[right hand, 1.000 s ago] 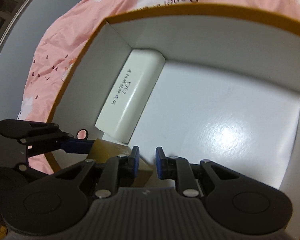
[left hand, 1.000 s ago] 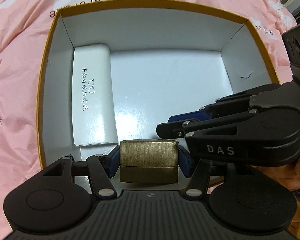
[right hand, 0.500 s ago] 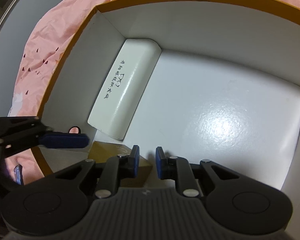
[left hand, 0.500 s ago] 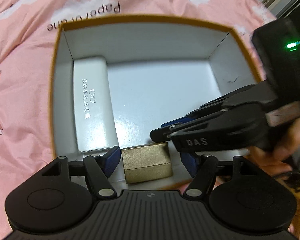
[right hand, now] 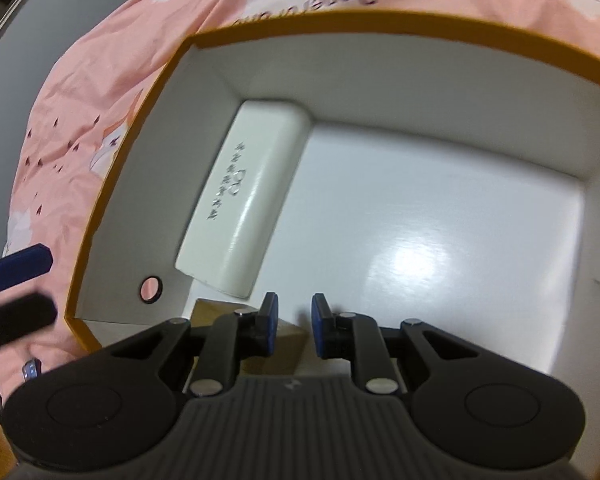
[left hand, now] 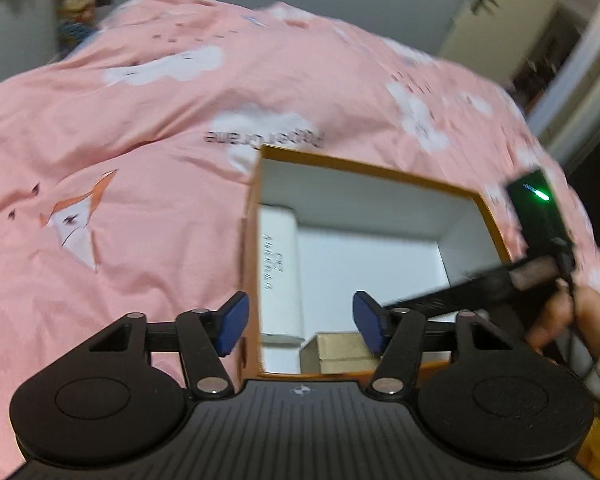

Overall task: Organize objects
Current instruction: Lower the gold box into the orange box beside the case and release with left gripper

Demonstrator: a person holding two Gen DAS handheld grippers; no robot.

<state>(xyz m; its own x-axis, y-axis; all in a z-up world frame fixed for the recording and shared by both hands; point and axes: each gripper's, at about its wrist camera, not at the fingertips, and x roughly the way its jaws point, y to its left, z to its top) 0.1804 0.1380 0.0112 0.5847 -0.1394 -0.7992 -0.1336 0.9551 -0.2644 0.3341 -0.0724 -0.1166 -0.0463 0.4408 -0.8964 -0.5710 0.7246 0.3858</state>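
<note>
The pink bedsheet (left hand: pixel 148 208) carries dark printed lettering beside the box, seen upside down; in the right wrist view it begins "Paper", the rest too blurred to read. The white glasses case (right hand: pixel 244 204) bears a line of small characters with a spectacles logo, too small to make out. It lies inside the orange-rimmed box (right hand: pixel 100 208) along the left wall, and the small gold box (left hand: pixel 342 354) sits in the near left corner just past the case's near end. The rest of the white floor is bare out to the far and right walls. The left gripper (left hand: pixel 298 326) hangs above the box's near left corner, its jaws closing with nothing pinched between them. The right gripper (right hand: pixel 294 326) hovers over the gold box, jaws nearly together with a narrow gap, holding nothing.
</note>
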